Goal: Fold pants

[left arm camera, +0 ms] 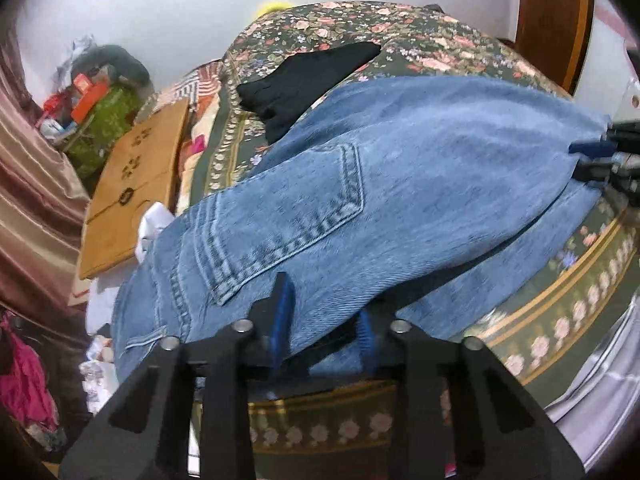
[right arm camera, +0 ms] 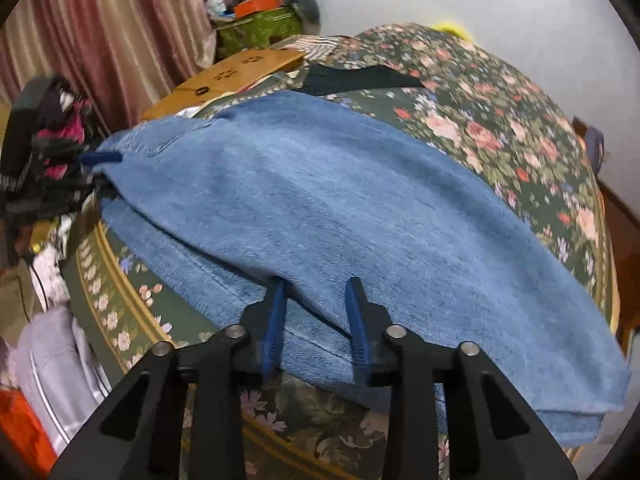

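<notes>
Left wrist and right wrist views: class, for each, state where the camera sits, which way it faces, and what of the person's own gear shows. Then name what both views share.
Left wrist view: sits on the left gripper, looking down along its fingers at the jeans, back-pocket end; the right gripper shows at the right edge.
Right wrist view: sits on the right gripper, facing down across the jeans' legs; the left gripper shows at the left edge.
Shared: jeans, floral bedspread, black garment, wooden board.
</notes>
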